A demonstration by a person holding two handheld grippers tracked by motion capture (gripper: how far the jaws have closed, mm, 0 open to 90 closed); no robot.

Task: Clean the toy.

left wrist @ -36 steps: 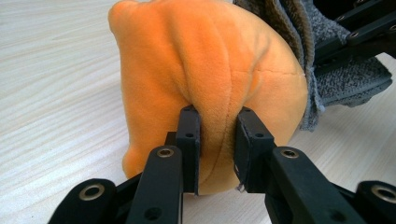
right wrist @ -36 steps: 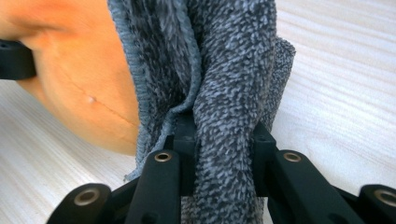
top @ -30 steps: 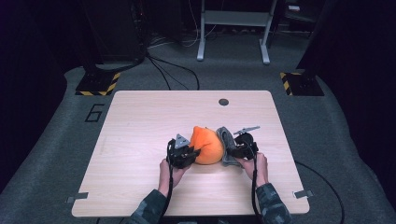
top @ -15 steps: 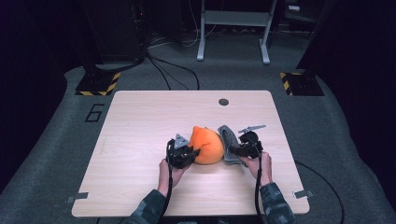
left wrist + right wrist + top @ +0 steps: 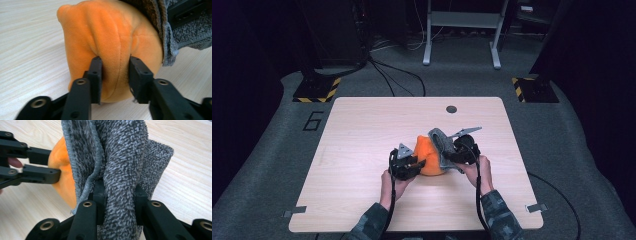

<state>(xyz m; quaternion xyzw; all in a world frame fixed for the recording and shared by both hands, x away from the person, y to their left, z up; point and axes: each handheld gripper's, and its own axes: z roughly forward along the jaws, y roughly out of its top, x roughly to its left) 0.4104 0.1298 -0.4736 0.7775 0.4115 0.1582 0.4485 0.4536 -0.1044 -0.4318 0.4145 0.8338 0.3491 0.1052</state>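
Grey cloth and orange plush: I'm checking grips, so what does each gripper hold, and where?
The right gripper pinches a bunched fold of the grey cloth. The left gripper squeezes the orange plush at its lower side; its jaws have just been opening.

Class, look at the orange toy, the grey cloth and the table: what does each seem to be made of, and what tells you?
Orange toy: plush fabric, likely stuffed; short fuzzy nap, stitched seams, dents where pinched.
Grey cloth: terry or microfibre towelling; looped flecked pile, stitched hem.
Table: pale wood or wood-look laminate; straight grain lines, smooth matt top.
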